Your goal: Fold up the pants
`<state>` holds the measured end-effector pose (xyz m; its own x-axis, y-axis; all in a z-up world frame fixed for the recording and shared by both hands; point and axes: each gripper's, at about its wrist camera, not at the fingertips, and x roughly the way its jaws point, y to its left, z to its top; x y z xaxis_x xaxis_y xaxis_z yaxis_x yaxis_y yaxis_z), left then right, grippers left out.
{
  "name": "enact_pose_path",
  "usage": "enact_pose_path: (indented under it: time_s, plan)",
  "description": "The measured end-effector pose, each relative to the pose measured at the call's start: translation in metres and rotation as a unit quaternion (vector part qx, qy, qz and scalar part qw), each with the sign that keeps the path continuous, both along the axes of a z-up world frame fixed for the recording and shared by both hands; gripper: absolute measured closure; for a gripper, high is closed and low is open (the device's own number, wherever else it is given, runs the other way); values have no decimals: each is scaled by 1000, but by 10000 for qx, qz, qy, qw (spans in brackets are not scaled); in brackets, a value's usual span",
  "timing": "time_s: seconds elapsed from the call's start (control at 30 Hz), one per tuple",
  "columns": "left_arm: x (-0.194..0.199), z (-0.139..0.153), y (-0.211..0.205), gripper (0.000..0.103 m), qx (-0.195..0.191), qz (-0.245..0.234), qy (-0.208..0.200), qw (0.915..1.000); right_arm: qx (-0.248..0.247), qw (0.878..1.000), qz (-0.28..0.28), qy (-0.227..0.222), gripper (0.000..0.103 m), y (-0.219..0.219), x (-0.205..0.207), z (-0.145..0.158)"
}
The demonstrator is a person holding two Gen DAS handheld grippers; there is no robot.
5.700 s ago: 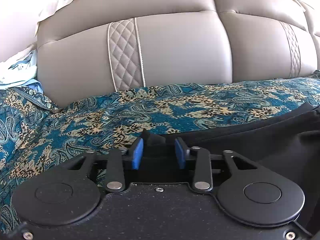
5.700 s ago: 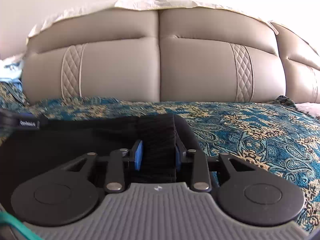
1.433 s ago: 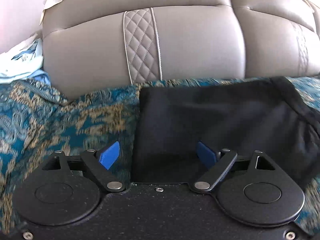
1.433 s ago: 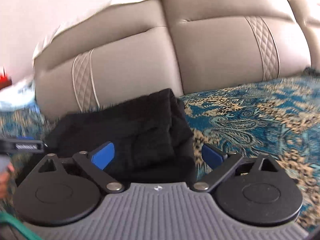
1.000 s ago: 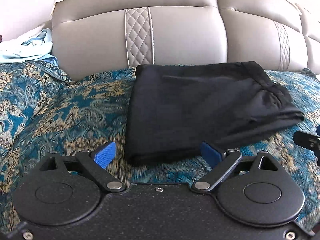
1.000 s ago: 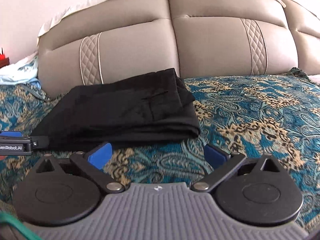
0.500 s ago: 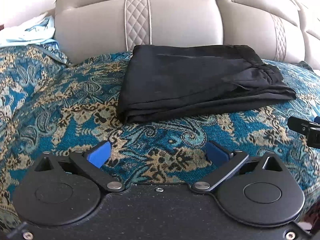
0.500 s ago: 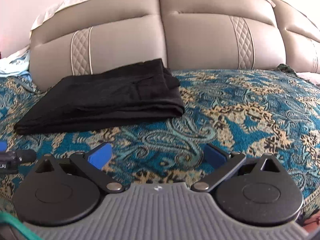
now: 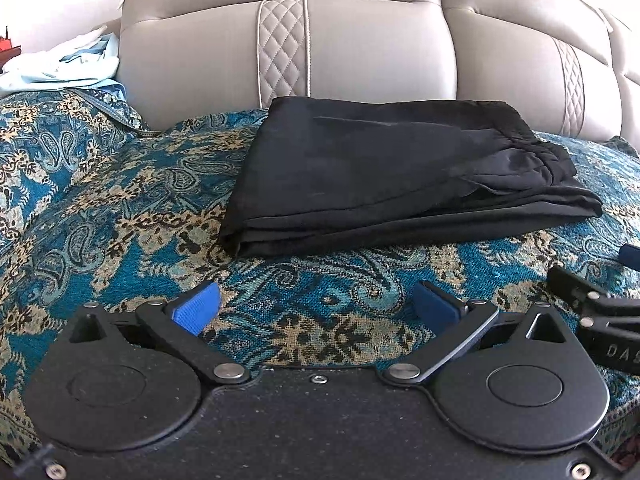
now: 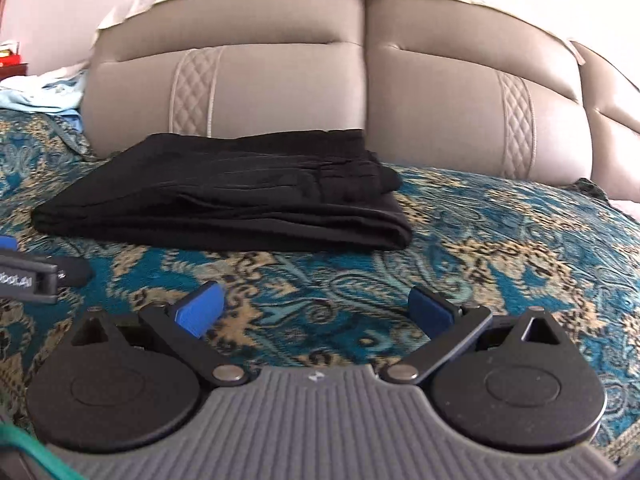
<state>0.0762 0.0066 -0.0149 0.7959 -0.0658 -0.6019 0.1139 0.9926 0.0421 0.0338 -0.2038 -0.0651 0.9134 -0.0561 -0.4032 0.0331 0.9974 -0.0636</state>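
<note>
The black pants [image 9: 392, 172] lie folded in a flat rectangle on the teal paisley bedspread [image 9: 100, 208], close to the headboard. They also show in the right wrist view [image 10: 240, 196]. My left gripper [image 9: 316, 308] is open and empty, held back from the pants' near edge. My right gripper [image 10: 316, 308] is open and empty, also short of the pants. The right gripper's fingers [image 9: 592, 300] show at the right edge of the left wrist view. The left gripper's fingers [image 10: 36, 272] show at the left edge of the right wrist view.
A padded beige headboard [image 9: 360, 52] stands right behind the pants. Light blue and white cloth [image 9: 64, 68] is bunched at the far left by the headboard. The bedspread [image 10: 520, 260] stretches to the right of the pants.
Both grippers let go of the pants, opened, and drew back toward me. The folded pants stay by the headboard and look smaller and farther away now.
</note>
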Motion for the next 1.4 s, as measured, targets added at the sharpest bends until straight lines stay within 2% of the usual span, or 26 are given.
enact_pose_path:
  time_s: [0.5, 1.4]
  plan:
    - [0, -1, -2, 0, -23, 68, -45, 10000, 7, 9999, 128, 109, 0, 5, 11, 3]
    - [5, -3, -6, 0, -48, 185, -126, 9997, -57, 9998, 206, -27, 0, 9, 8, -2]
